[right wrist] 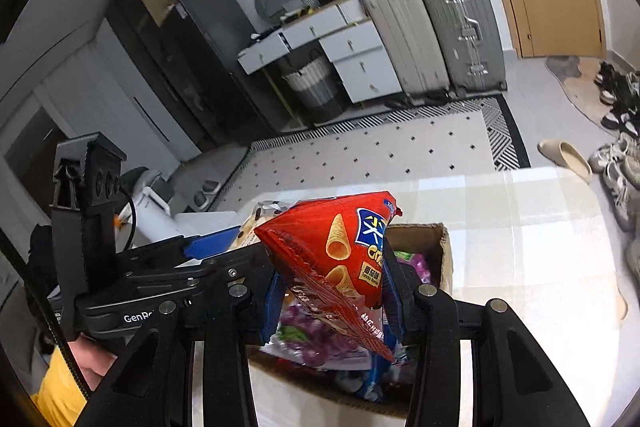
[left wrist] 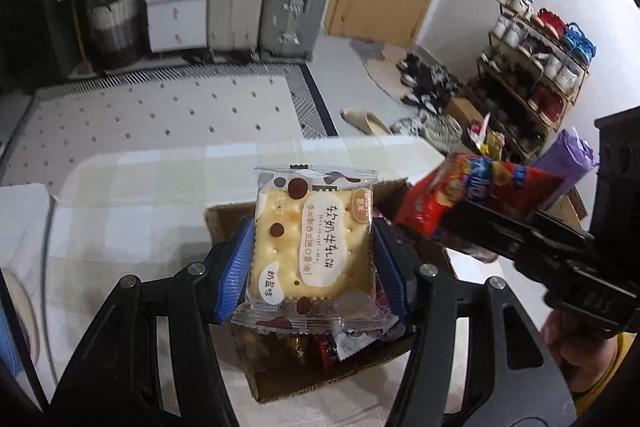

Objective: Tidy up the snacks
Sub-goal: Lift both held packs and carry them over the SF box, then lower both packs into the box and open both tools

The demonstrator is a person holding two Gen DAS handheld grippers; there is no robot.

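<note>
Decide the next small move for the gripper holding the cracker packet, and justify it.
Probably lower the left gripper slightly toward the box: its cracker packet hangs above the snacks already inside, so opening from lower down should drop it in.

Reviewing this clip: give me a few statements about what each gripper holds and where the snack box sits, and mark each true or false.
1. The left gripper is closed on a clear-wrapped cracker packet. True.
2. The right gripper is empty. False: it grips a red bag of cone-shaped corn snacks.
3. Both held snacks are above an open cardboard box. True.
4. The cardboard box is empty. False: it holds wrapped snacks, among them a purple grape-printed packet.
5. The box sits on the patterned rug. False: it sits on a table with a pale checked cloth.
</note>
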